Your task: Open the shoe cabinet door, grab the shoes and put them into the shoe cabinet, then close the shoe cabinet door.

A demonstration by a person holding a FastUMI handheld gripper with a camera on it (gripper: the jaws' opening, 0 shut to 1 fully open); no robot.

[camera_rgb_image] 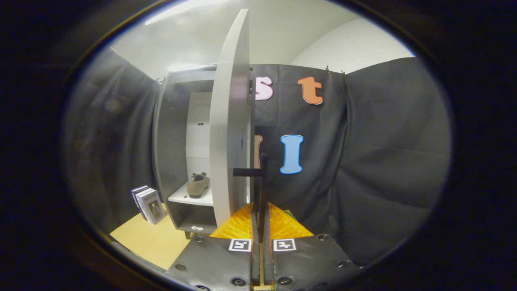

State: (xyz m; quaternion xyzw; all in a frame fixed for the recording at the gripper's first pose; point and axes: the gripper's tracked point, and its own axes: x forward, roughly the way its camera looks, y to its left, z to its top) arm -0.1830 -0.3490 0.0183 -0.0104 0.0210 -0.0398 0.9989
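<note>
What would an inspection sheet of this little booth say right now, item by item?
Surface: pale yellow table under the cabinet and books.
Job's things: cabinet open; door swung out, seen edge-on; one brown shoe lies on the white shelf inside.
Clutter: a few books lean beside the cabinet.
Grippers: gripper fingers nearly together on the door's dark handle; a firm grip cannot be confirmed.
Cables: nothing seen.
Surroundings: black cloth wall around; white ceiling above.
</note>
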